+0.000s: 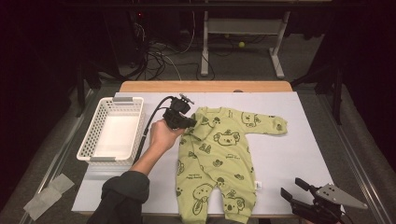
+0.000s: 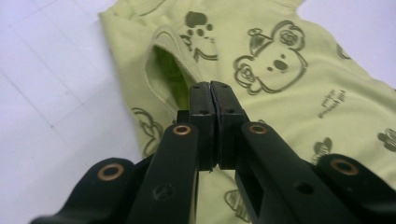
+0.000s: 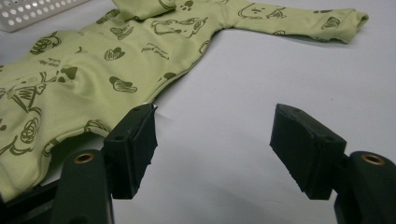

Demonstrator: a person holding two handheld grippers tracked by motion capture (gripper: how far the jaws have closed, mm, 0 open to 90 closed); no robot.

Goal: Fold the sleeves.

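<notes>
One sleeve pinched for folding.
I have left claw [image 1: 189, 122] clamped on romper [image 1: 219, 158] sleeve; right claw [image 1: 299, 196] gapes empty, lower right. Lift slowly, keeping fabric taut.

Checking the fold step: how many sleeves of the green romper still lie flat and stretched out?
1. The right-hand sleeve lies spread on the table. The other sleeve is folded over the chest, its cuff pinched in the left tongs.

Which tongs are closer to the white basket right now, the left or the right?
The left. The left tongs sit at the green baby suit's folded sleeve, just right of the white basket. The right tongs wait open at the table's near right corner, beyond the suit.
</notes>
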